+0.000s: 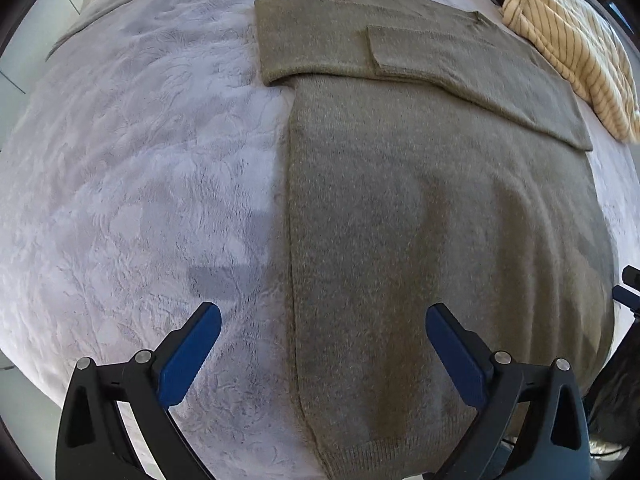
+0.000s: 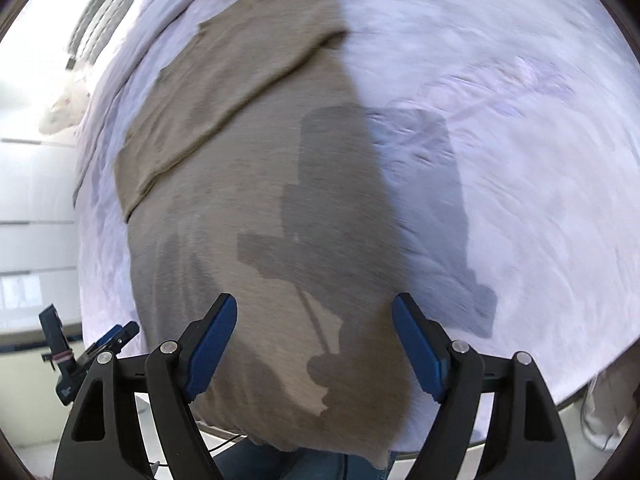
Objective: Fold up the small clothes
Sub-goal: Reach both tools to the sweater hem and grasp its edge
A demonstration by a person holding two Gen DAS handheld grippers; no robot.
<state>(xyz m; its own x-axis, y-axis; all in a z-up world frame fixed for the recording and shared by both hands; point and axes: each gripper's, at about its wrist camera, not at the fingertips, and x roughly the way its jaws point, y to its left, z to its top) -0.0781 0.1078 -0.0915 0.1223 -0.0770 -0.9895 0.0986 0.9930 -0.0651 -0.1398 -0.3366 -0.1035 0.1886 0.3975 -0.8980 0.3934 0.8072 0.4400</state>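
I have both grippers hanging over the bed (image 1: 120, 160), and neither holds anything. The left gripper (image 1: 322, 326) has its blue fingers (image 1: 188, 354) spread wide, with bedspread and cloth showing bare between them. The right gripper (image 2: 314, 320) has its fingers (image 2: 212, 344) spread too, a little less wide, and nothing sits between them either.

The olive sweater (image 1: 440, 220) lies flat on the bedspread, sleeves already crossed over the chest at the far end. Its long axis runs straight away from me — hem nearest, collar farthest. In the right wrist view the hem (image 2: 320, 432) hangs just past the near edge of the bed, below and between the right fingers.

What the coming move turns on, as I judge it: each gripper stands over one side of the hem end. The left one straddles the sweater's left edge (image 1: 294, 280), with one finger over bedspread and one over cloth. The right gripper is over the body, nearer its right edge. So each hand is already the closer one to its own hem corner. I expect the next fold to carry the hem up along that long axis toward the sleeves.

A striped cream garment (image 1: 572, 52) lies heaped beyond the sweater's far right corner, just beside it, out of the fold's path.
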